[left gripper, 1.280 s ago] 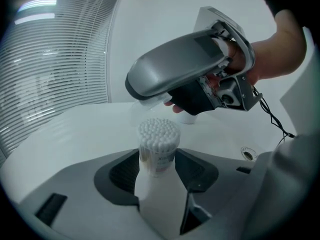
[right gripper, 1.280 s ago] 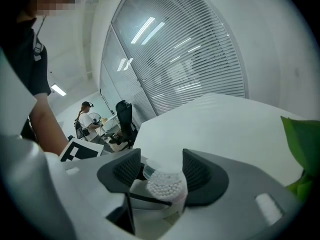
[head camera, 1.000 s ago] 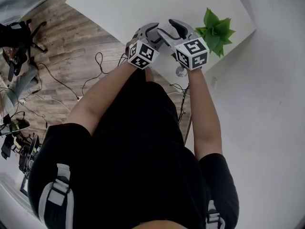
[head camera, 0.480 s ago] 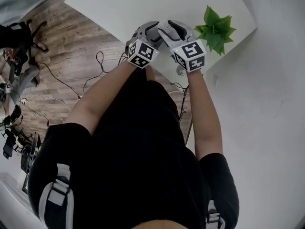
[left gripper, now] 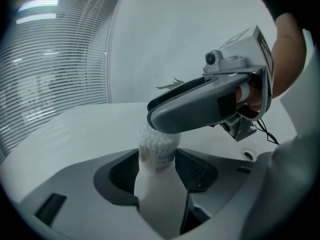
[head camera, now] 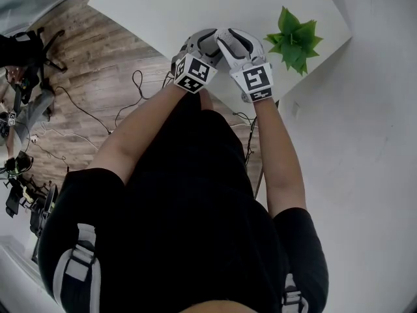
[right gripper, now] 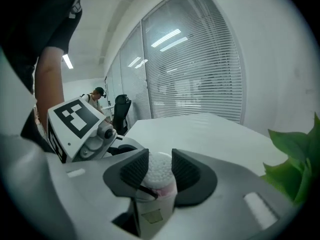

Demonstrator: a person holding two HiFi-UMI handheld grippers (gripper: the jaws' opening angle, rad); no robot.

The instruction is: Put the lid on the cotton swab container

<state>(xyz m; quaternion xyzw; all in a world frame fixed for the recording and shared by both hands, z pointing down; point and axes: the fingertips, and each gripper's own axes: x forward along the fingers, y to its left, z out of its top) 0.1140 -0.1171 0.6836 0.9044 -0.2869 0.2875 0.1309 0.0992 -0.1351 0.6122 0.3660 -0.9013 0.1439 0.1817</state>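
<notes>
- Left gripper (left gripper: pixel 158 170) is clamped partway open on the cotton swab container (left gripper: pixel 159 150), which is held upright between its pads at the white table's (head camera: pixel 156 8) near edge.
- Right gripper (right gripper: pixel 159 170) is set over the container's top, its jaws closing with the swab heads between them.
- Whether a lid is there cannot be told.

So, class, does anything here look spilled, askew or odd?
Nothing stands out. The cotton swab container is held in the left tool; the right tool is closing round its top. No spilled swabs in view.
</notes>
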